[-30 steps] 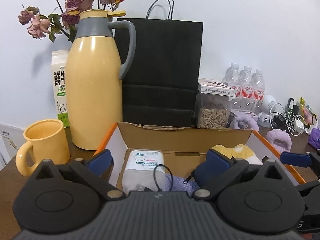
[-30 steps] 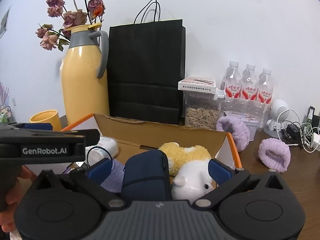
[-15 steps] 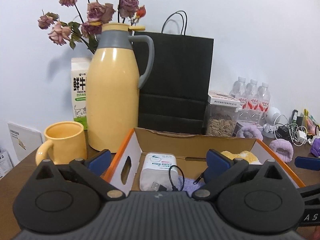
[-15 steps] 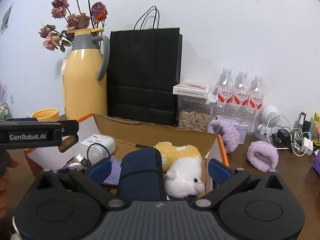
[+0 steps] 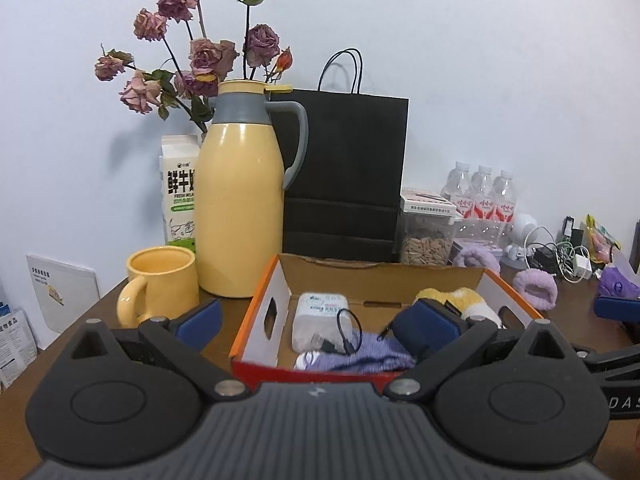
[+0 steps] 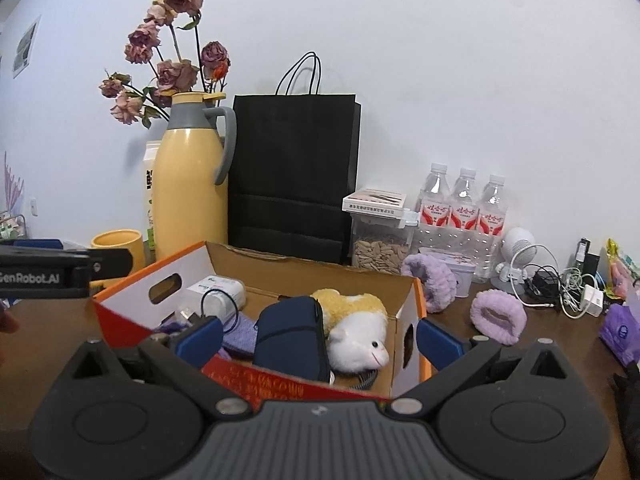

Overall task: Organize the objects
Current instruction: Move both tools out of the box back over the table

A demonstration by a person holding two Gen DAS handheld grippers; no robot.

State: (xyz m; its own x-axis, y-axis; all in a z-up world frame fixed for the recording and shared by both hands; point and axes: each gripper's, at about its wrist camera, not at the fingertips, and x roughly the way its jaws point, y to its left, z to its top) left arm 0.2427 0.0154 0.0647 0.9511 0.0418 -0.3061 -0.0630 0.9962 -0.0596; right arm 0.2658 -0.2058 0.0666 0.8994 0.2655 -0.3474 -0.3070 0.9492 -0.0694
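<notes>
Both grippers have drawn back from the cardboard box since a second ago: then their fingers reached over its near edge, and now its red front wall shows in full in both wrist views. The left gripper hangs in front of the box with its fingers spread wide and nothing between them. The right gripper is likewise spread and empty, its blue pads standing either side of the box's near right corner.

Much of the sorting looks done. Inside the box lie a white wipes pack with a black cable on it against the left wall, a purple cloth at the front, a navy pouch in the middle, and a plush sheep toward the right wall.

What is left, I judge, sits on the table beyond the box's right side: two purple fuzzy bands, one near the right rear corner, the other farther toward the table's right edge, and a purple packet at that edge. The tangle of chargers by the wall may count too. The thermos and yellow mug stand left of the box and seem settled.
</notes>
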